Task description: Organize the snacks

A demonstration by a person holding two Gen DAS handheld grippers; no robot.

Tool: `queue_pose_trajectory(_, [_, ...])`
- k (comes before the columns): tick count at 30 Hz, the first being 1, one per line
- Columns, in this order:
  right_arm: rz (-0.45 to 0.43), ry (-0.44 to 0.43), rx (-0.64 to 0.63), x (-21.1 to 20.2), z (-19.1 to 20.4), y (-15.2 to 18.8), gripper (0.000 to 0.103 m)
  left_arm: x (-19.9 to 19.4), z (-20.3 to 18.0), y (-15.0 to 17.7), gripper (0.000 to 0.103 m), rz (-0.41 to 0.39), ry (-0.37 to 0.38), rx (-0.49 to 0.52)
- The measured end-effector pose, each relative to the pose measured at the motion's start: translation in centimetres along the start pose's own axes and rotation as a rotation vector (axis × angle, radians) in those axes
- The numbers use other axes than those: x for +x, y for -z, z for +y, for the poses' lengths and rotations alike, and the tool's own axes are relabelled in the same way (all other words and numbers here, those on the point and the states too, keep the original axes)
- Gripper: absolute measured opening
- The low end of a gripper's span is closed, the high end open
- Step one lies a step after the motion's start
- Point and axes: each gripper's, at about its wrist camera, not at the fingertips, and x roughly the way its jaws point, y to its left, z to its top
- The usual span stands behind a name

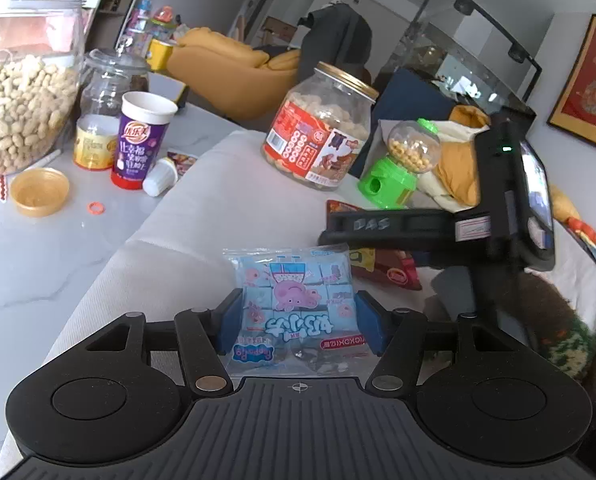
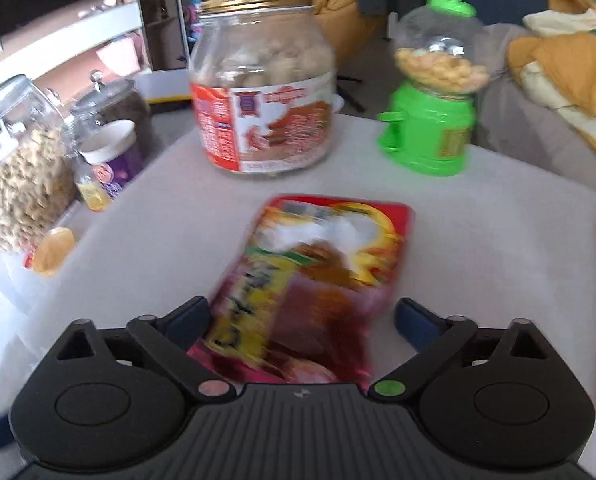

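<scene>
The gold-lidded jar (image 1: 321,128) is standing on the grey cushion (image 1: 202,216), about half full of pale round biscuits. Just beside it the green candy dispenser (image 1: 401,164) is holding small yellow balls in its clear globe. On the marble table (image 1: 38,272) to the left, the big glass jar (image 1: 22,80) is sitting well filled with peanuts, and a smaller lidded glass jar (image 1: 112,80) behind the cup (image 1: 142,140) is showing something dark inside. The purple cup is standing upright; a little gold bowl (image 1: 40,192) is lying near it.

Counting: three jars, one dispenser, one cup, two snack bags.

The left gripper (image 1: 299,322) is clamping the blue bag (image 1: 294,300) between its blue pads (image 1: 232,320), both pressed against the bag's sides. The bag is lying flat over the cushion, its printing upside down to the camera, roughly square with no clear long axis.

The right gripper (image 2: 301,320) is standing wide, pads clear of the red bag (image 2: 313,280) lying on the cushion between them. That bag is blurred; its long axis is running away from the gripper, leaning slightly right toward the dispenser.
</scene>
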Motion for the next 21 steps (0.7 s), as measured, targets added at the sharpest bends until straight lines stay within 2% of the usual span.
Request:
queue_pose_trajectory(2, [-0.005,0.033,-0.068,0.4,1.2,-0.2,0.102,-0.1,0.2,0.1,0.064,-0.001,0.008,-0.01])
queue_pose_trajectory(3, [-0.001,0.031,-0.094,0.2,1.4,-0.2,0.101,-0.2,0.3,0.1,0.06,-0.005,0.01,-0.015])
queue_pose_trajectory(5, [0.039,-0.021,-0.122,-0.3,0.8,-0.4,0.092,0.0,0.5,0.1,0.023,0.0,0.007,-0.027])
queue_pose_trajectory(6, [0.049,-0.035,-0.128,-0.9,0.4,-0.3,0.087,0.1,0.6,0.1,0.022,0.013,0.013,-0.033])
queue_pose_trajectory(7, [0.063,-0.04,-0.137,-1.6,-0.2,-0.1,0.07,0.1,0.6,0.1,0.022,0.016,0.018,-0.035])
queue_pose_trajectory(11, [0.117,-0.042,-0.146,-4.9,-2.6,2.1,0.034,0.1,0.4,0.2,0.022,0.013,0.016,-0.022])
queue_pose_trajectory(14, [0.128,-0.014,-0.174,-7.4,-4.4,4.3,0.034,0.3,0.3,0.1,0.022,0.022,0.018,-0.014])
queue_pose_trajectory(16, [0.119,-0.001,-0.146,-8.5,-5.5,4.8,0.034,0.4,0.2,0.1,0.022,0.025,0.014,-0.011])
queue_pose_trajectory(18, [0.089,-0.026,-0.053,-9.2,-6.8,4.4,0.049,0.4,0.2,0.2,0.023,0.026,0.011,-0.011])
queue_pose_trajectory(19, [0.068,-0.049,0.017,-9.4,-7.5,4.0,0.073,0.5,0.2,0.2,0.023,0.026,0.011,-0.011])
queue_pose_trajectory(20, [0.044,-0.07,0.092,-9.3,-8.1,3.4,0.088,0.5,0.2,0.2,0.023,0.026,0.011,-0.011])
queue_pose_trajectory(21, [0.024,-0.083,0.156,-8.9,-8.4,2.9,0.089,0.5,0.2,0.2,0.023,0.026,0.013,-0.012])
